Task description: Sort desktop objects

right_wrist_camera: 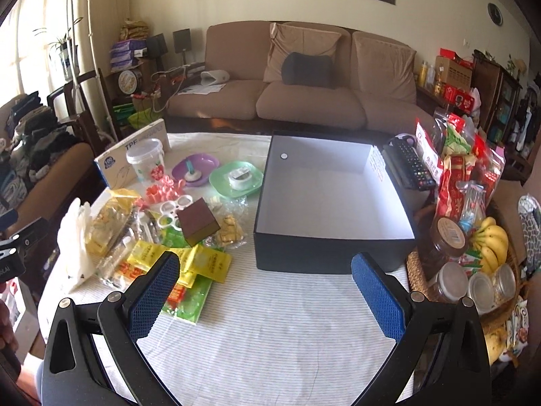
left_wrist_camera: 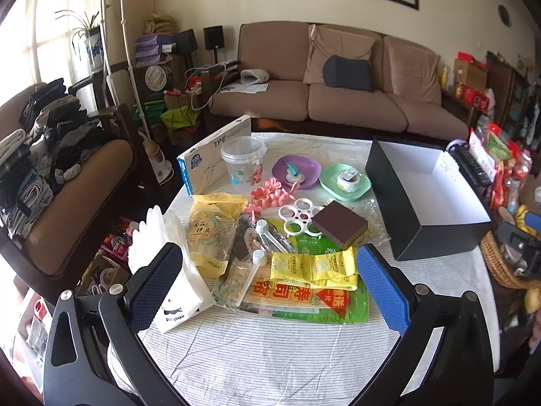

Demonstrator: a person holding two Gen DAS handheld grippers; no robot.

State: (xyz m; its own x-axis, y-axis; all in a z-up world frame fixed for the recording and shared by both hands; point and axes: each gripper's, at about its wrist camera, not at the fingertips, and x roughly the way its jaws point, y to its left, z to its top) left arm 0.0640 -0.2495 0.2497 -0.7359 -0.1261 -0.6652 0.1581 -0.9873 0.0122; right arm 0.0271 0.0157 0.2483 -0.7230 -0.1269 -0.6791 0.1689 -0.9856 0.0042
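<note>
Covering the table, a striped cloth (right_wrist_camera: 270, 321) fronts a brown sofa (right_wrist_camera: 304, 98).

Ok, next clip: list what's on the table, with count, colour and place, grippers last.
storage box: one, black outside and white inside, right of the clutter, nothing in it
sponge block: one, brown over yellow, on the pile beside the box
plates: two, purple and green, far side, each holding a small item
clear tub: one, beside the glove carton
glove carton: one, blue and white, far left
yellow sachets: several, near edge of the pile
remote: one, black, right of the box
left gripper: open, over the pile
right gripper: open, before the box
</note>
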